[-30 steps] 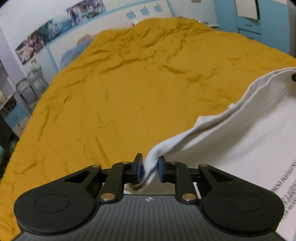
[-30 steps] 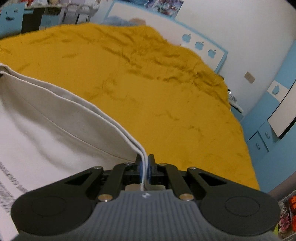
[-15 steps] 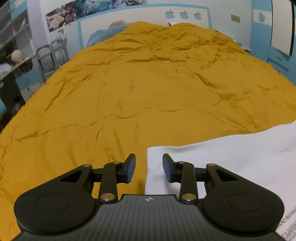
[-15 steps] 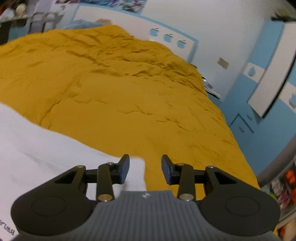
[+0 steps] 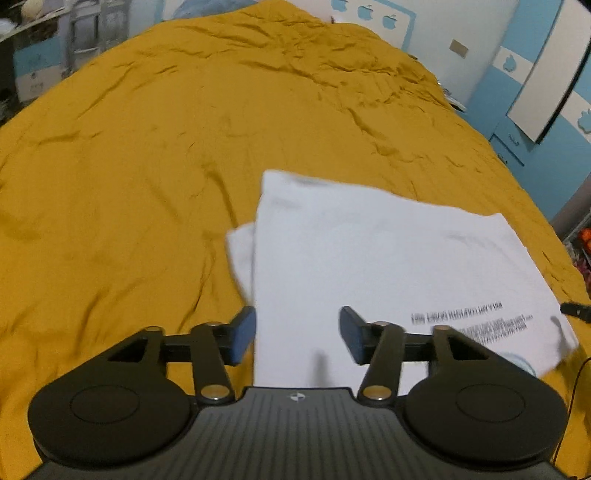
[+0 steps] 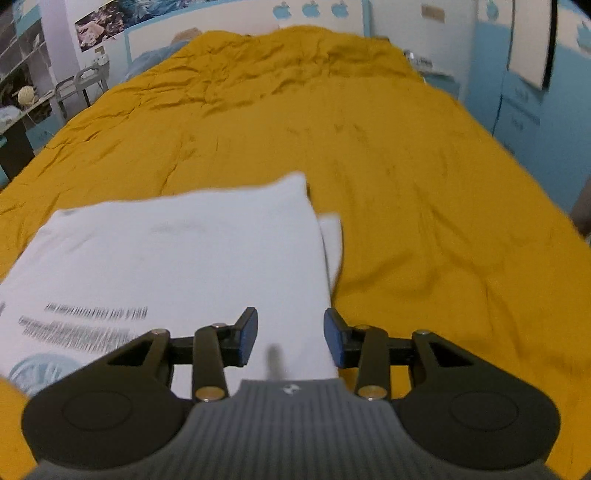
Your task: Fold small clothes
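Observation:
A white T-shirt (image 5: 388, 266) with dark printed text lies folded flat on the mustard-yellow bedspread (image 5: 147, 147). A sleeve sticks out at its left edge. My left gripper (image 5: 297, 338) is open and empty, above the shirt's near left edge. In the right wrist view the shirt (image 6: 184, 258) fills the left half, with a sleeve poking out on its right side. My right gripper (image 6: 290, 338) is open and empty, over the shirt's near right edge. The other gripper's tip (image 5: 576, 309) shows at the right edge of the left wrist view.
The yellow bedspread (image 6: 424, 184) stretches far ahead and to both sides. A blue-and-white headboard wall (image 6: 314, 14) stands at the far end. Blue cabinets (image 5: 535, 92) stand to the right, shelves and a chair (image 6: 81, 81) to the left.
A second ago both grippers were shut on the shirt's corners. They opened, let the cloth drop flat, and have pulled back and up, so the whole folded shirt now shows.

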Demonstrator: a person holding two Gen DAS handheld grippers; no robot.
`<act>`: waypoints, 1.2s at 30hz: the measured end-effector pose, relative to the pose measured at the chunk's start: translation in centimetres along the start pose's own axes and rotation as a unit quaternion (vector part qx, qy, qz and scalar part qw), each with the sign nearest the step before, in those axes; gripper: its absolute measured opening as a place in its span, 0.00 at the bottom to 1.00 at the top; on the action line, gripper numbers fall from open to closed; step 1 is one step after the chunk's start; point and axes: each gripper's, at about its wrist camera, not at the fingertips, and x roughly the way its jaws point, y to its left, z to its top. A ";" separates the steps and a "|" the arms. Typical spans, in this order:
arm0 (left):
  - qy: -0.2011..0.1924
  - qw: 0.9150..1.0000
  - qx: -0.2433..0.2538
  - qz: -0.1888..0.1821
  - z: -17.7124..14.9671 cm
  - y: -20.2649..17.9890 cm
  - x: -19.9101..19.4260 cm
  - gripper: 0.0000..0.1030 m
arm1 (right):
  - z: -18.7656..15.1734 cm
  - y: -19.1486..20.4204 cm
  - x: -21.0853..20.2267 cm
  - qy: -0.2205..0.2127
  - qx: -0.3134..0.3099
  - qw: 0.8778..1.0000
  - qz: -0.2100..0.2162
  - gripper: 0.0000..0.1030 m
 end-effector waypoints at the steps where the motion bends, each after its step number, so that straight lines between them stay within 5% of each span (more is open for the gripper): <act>1: -0.001 1.000 -0.012 0.002 -0.7 0.4 -0.4 0.66 | -0.9 -0.4 -0.5 0.004 0.005 1.000 -0.001 0.35; 5: 0.014 0.993 -0.111 -0.020 -3.5 2.3 -0.3 0.66 | -4.2 -2.2 -1.4 0.021 0.051 0.998 -0.014 0.42; 10: 0.003 0.977 -0.204 -0.053 -7.1 3.7 0.4 0.61 | -6.9 -4.7 -1.2 0.029 0.155 0.987 0.024 0.45; 12: -0.006 0.976 -0.214 -0.039 -7.5 3.7 0.6 0.30 | -7.4 -4.7 -1.2 0.023 0.166 0.985 0.031 0.30; 13: -0.013 0.977 -0.213 -0.025 -7.4 3.6 0.4 0.21 | -7.4 -4.4 -1.2 0.020 0.160 0.986 0.031 0.09; 15: -0.031 0.977 -0.209 -0.018 -7.2 3.4 -0.1 0.05 | -7.2 -3.6 -1.7 0.013 0.147 0.989 0.023 0.07; 21: -0.051 0.991 -0.110 0.050 -5.6 0.1 -3.3 0.00 | -5.8 -2.7 -5.6 -0.041 0.121 0.991 0.030 0.03; 25: -0.019 0.990 -0.064 0.121 -6.0 -0.4 -1.9 0.00 | -6.4 -2.7 -4.8 -0.007 0.109 0.994 0.007 0.02; 29: 0.026 0.990 -0.078 0.111 -7.8 1.0 0.8 0.00 | -8.1 -3.3 -2.2 0.030 0.131 0.991 -0.002 0.02; 36: -0.024 0.991 -0.113 0.073 -7.4 1.0 -1.1 0.00 | -8.0 -2.4 -2.2 0.031 0.085 0.996 -0.027 0.04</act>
